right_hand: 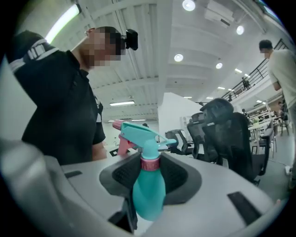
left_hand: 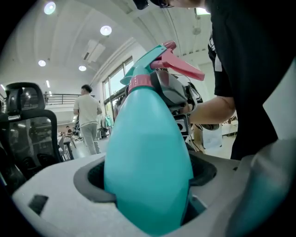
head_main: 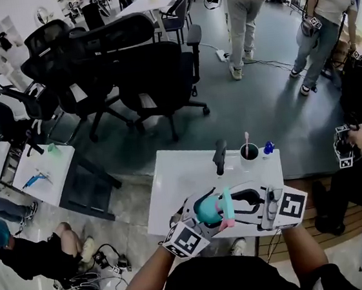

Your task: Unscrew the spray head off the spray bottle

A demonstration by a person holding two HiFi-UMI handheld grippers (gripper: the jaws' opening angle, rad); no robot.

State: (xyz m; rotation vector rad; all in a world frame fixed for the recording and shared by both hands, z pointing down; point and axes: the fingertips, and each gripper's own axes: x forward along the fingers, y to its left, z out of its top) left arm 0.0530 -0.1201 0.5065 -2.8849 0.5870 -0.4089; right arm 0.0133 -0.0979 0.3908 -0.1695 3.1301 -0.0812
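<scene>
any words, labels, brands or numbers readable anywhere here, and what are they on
No readable text in any view.
spray bottle: plain teal, no label showing.
left marker cube and right marker cube: only black-and-white square patterns, no words or numbers.
white print on the person's black shirt: too blurred to read.

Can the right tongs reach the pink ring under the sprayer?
Looks like yes: the right tongs sit closed around the pink ring, with nothing in between. The left tongs grip the spray bottle by its body, out of the way.
</scene>
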